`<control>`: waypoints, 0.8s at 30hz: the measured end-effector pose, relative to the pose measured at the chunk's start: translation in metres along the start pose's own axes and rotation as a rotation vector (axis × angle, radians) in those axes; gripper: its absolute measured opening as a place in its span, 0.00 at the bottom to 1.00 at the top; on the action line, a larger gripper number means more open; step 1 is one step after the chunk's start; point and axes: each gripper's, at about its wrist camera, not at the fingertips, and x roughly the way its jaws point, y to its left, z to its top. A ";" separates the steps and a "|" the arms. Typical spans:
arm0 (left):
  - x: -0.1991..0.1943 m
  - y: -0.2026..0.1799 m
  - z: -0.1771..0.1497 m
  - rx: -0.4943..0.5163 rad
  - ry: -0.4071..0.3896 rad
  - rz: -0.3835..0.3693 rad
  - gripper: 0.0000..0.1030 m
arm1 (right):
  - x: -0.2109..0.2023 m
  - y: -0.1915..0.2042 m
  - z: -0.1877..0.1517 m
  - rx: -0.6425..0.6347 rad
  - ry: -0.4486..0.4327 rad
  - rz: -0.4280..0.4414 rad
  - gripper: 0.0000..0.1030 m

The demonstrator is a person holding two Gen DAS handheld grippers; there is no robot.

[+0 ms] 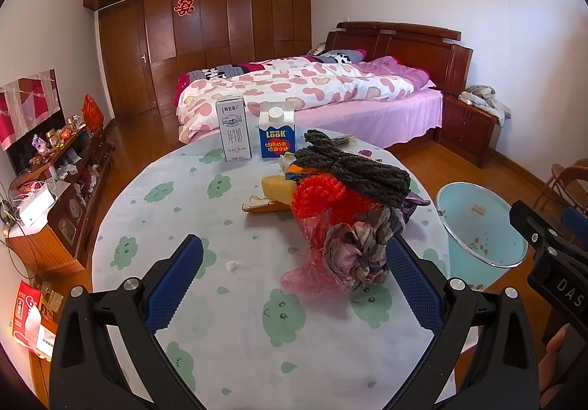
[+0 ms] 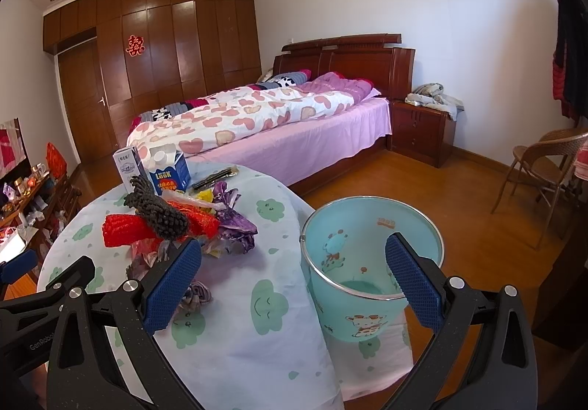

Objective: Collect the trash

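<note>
We hold both grippers [image 1: 294, 281] [image 2: 294, 281] open and empty; trash [image 1: 341, 196] at frame centre remains, bin [image 2: 371, 263] looks empty.

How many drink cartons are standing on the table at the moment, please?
2. A white milk carton stands at the table's far edge, and a blue carton with a white cap stands right beside it. The trash pile could hide others.

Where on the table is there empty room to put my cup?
Bare cloth lies left of the trash pile, before the white carton, and near the left gripper. It is crowded from the pile back to the blue carton.
</note>
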 end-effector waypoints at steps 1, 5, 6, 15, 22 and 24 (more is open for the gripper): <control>0.000 0.000 0.000 -0.001 0.001 -0.001 0.94 | 0.000 0.000 0.000 0.001 0.000 0.000 0.95; 0.002 0.000 -0.001 -0.002 0.007 0.000 0.94 | 0.001 0.000 -0.001 0.001 0.001 0.000 0.95; 0.003 0.000 -0.001 -0.003 0.010 -0.001 0.94 | 0.001 0.001 -0.001 0.001 0.002 -0.001 0.95; 0.013 0.005 -0.004 -0.014 0.038 -0.002 0.94 | 0.010 -0.004 -0.007 0.002 0.017 -0.009 0.95; 0.022 0.009 -0.006 -0.019 0.055 -0.009 0.94 | 0.018 -0.005 -0.012 -0.003 0.031 -0.014 0.95; 0.026 0.012 -0.007 -0.017 0.065 -0.015 0.94 | 0.021 -0.006 -0.014 -0.006 0.034 -0.007 0.95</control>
